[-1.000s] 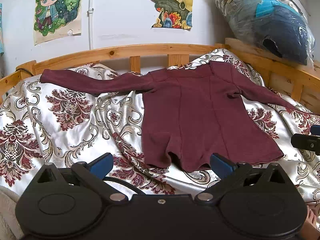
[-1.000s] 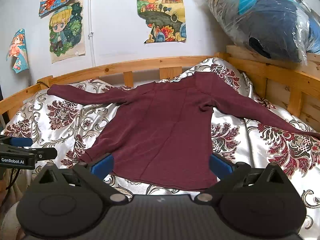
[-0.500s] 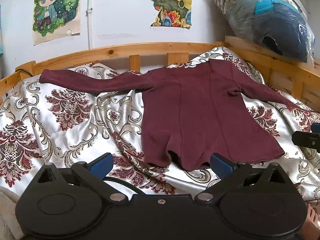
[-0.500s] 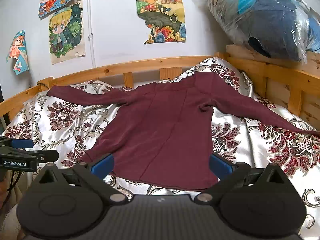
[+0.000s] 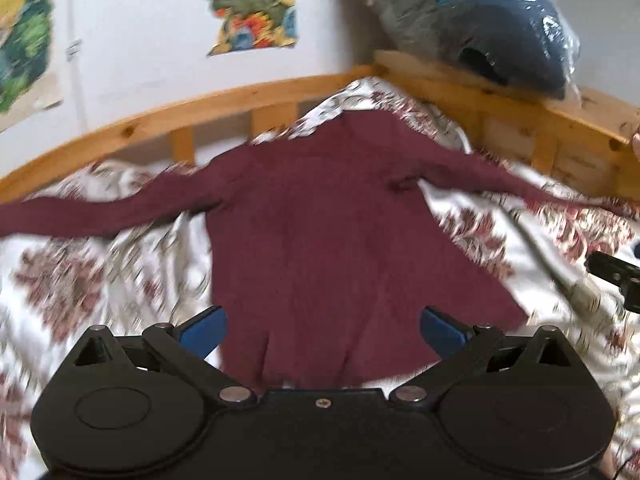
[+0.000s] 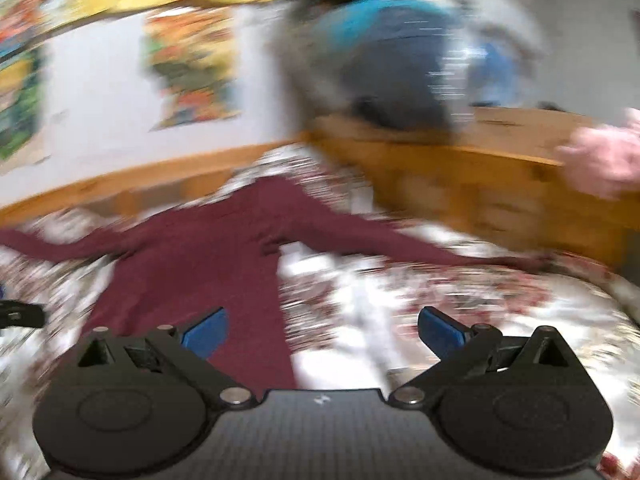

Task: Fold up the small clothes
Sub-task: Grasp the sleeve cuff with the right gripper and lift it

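Maroon top (image 5: 320,248) lies flat mid-bed, sleeves out toward both side rails. My left gripper (image 5: 322,326) and right gripper (image 6: 322,328) both gape, empty. Views badly smeared; I could misjudge the right sleeve (image 6: 400,246) and pinch the slippery bedspread (image 6: 460,296) instead.

A white satin bedspread (image 5: 472,236) with dark red floral print covers the bed across the lower half of the frame, inside a curved wooden bed rail (image 5: 168,120). At upper right a plastic-wrapped bundle (image 5: 492,28) of dark blue and turquoise fabric rests on the rail. Colourful cartoon posters (image 5: 252,4) hang on the white wall (image 5: 132,40) in the upper left, all blurred.
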`<state>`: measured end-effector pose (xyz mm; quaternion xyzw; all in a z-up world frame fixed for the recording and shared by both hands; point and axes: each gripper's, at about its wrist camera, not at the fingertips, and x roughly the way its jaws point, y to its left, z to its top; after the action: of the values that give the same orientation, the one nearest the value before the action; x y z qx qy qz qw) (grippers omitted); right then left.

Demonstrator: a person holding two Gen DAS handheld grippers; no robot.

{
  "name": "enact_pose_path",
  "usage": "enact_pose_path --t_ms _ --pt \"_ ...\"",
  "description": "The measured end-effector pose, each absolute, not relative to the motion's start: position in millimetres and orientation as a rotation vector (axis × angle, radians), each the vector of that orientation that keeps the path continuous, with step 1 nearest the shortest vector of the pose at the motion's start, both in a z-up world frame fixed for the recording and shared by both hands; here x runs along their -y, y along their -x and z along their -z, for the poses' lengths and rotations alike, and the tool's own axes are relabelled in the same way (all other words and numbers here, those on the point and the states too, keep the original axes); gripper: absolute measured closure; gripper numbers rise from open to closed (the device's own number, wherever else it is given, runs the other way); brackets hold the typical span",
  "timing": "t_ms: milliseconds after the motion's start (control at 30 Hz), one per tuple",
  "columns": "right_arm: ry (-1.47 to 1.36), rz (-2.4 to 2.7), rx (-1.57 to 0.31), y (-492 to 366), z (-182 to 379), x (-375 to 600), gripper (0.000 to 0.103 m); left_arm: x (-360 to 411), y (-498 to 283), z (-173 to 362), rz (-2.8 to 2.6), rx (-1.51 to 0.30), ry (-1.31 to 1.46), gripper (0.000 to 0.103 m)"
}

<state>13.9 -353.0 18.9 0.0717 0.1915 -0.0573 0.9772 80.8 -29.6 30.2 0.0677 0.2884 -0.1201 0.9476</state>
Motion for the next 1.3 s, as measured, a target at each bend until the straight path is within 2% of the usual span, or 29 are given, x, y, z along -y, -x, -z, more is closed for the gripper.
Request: enact_pose_path --t_ms 233,367,533,667,733,767,833,867,900,967,1133,1300 --pt "-0.337 0.374 -0.408 -41 -15 441 0.0 47 -153 -28 0.253 -0.656 -0.095 0.001" --pt "-0.471 0.393 -0.397 -58 -7 492 0.0 50 -187 -11 0.217 -0.631 -0.063 0.001" --pt "-0.508 0.418 -0.449 -95 -4 522 0.009 29 -209 24 0.138 -0.558 0.075 0.001" --pt "-0.509 0.567 -0.525 -126 6 535 0.014 6 -218 41 0.13 -0.583 0.121 0.001" --pt "-0.599 0.619 -0.542 -135 16 546 0.015 -4 -220 45 0.11 -0.581 0.137 0.001" --pt "-0.635 0.636 -0.536 -136 20 551 0.021 -7 -221 47 0.1 -0.58 0.149 0.001" --pt "-0.665 0.694 -0.542 -140 25 557 0.045 -12 -222 49 0.098 -0.586 0.168 0.001" --pt "-0.666 0.713 -0.548 -142 27 558 0.067 -14 -224 50 0.101 -0.59 0.176 0.001" --pt "-0.674 0.719 -0.551 -144 28 560 0.081 -16 -225 50 0.1 -0.593 0.182 0.001" --pt "-0.692 0.723 -0.54 -149 28 562 0.095 -17 -227 50 0.093 -0.594 0.188 0.001" --pt "-0.476 0.663 -0.405 -159 -12 519 0.097 -17 -224 48 0.096 -0.572 0.155 0.001" --pt "-0.153 0.321 -0.302 -200 -75 432 0.097 -30 -224 42 0.154 -0.549 0.222 0.001"
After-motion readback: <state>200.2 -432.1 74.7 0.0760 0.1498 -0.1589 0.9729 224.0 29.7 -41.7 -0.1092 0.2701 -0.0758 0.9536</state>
